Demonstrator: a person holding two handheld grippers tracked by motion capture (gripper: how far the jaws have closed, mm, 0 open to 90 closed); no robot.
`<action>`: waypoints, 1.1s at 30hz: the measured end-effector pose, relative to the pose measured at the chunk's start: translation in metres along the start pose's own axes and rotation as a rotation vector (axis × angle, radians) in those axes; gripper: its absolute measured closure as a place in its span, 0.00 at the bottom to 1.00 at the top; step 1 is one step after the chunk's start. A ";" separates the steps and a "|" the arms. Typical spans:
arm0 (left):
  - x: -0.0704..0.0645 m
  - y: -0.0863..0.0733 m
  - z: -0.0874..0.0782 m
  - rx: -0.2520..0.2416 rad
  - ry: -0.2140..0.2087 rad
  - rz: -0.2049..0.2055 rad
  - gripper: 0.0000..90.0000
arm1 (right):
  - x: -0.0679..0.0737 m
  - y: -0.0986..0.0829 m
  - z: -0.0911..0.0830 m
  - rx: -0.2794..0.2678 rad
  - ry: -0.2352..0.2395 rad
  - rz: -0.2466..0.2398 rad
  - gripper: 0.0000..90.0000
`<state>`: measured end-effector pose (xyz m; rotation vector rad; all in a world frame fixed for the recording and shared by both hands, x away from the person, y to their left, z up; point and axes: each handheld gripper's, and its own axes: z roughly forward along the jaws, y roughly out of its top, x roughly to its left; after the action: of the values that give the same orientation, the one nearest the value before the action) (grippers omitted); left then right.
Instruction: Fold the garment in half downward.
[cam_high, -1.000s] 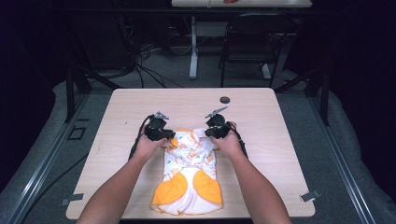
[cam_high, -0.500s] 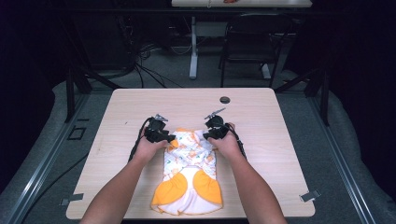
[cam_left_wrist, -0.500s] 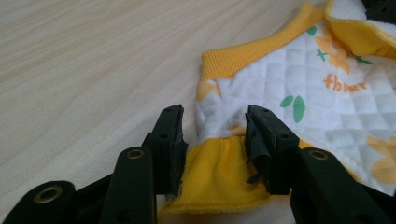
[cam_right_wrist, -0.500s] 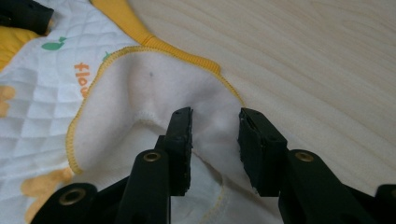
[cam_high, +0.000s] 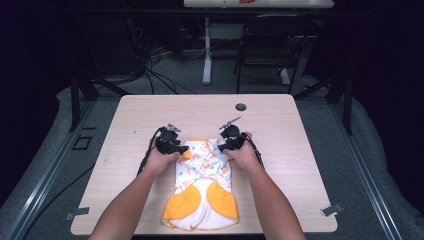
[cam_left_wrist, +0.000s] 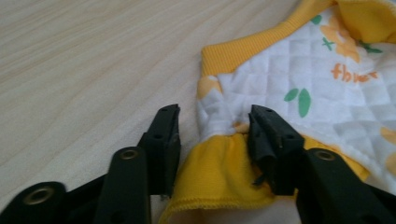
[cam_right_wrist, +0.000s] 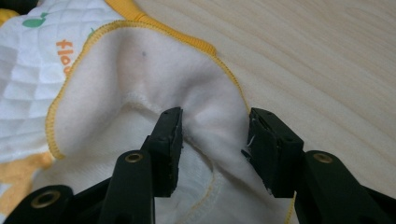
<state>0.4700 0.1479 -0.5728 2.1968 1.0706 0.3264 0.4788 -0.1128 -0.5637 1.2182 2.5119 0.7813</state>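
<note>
A small white quilted garment (cam_high: 202, 182) with orange trim and orange prints lies flat on the wooden table (cam_high: 280, 130), near its front edge. My left gripper (cam_high: 172, 145) is at the garment's far left corner. It is open, with a fold of yellow cloth (cam_left_wrist: 212, 172) lying between its jaws (cam_left_wrist: 215, 126). My right gripper (cam_high: 230, 141) is at the far right corner, also open. Its jaws (cam_right_wrist: 215, 126) straddle a turned-up flap showing the cream fleece lining (cam_right_wrist: 154, 79).
A small black round disc (cam_high: 241, 106) sits near the table's far edge. A dark chair (cam_high: 265, 45) and a white table leg (cam_high: 206, 50) stand beyond, with cables on the floor (cam_high: 150, 70). Tape marks (cam_high: 332, 210) lie by the near corners.
Both grippers have edged slightly toward the person at the garment's top corners. The garment lies much as before.
</note>
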 end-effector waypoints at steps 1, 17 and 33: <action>0.000 0.000 0.000 0.000 0.000 0.000 0.66 | 0.000 0.000 0.000 0.000 0.000 0.000 0.60; 0.001 0.002 -0.005 0.034 -0.074 -0.055 0.94 | 0.003 0.000 -0.004 0.014 0.065 -0.007 0.94; 0.002 0.019 -0.046 -0.053 -0.067 -0.002 0.94 | 0.007 0.013 -0.050 -0.102 0.065 -0.078 0.95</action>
<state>0.4604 0.1619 -0.5265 2.1442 1.0171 0.2754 0.4612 -0.1185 -0.5151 1.0721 2.5199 0.9309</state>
